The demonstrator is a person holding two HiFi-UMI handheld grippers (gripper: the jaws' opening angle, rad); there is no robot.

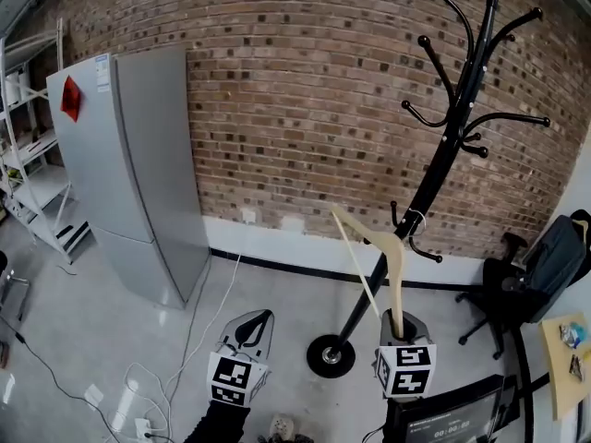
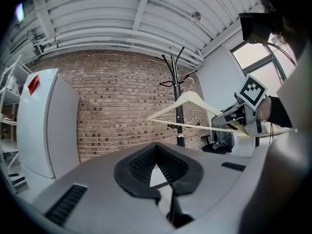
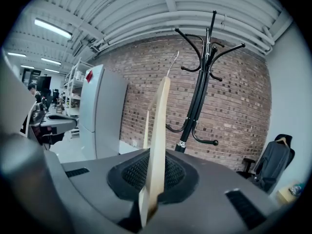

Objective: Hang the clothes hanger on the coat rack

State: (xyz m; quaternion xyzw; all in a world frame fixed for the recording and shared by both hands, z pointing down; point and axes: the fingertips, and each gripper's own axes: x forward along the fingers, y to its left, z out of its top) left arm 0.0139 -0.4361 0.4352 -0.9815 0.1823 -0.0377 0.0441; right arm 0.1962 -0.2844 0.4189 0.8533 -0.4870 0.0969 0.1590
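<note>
R claw [image 1: 402, 326] gripping hanger [image 1: 394, 275] (wooden), coat rack [image 1: 443, 160] ahead

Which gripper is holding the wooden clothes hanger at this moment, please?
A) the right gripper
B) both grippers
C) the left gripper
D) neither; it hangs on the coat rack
A: the right gripper has its jaws closed on one end of the wooden hanger, while the left gripper, jaws together, holds nothing and the coat rack stands bare.
</note>
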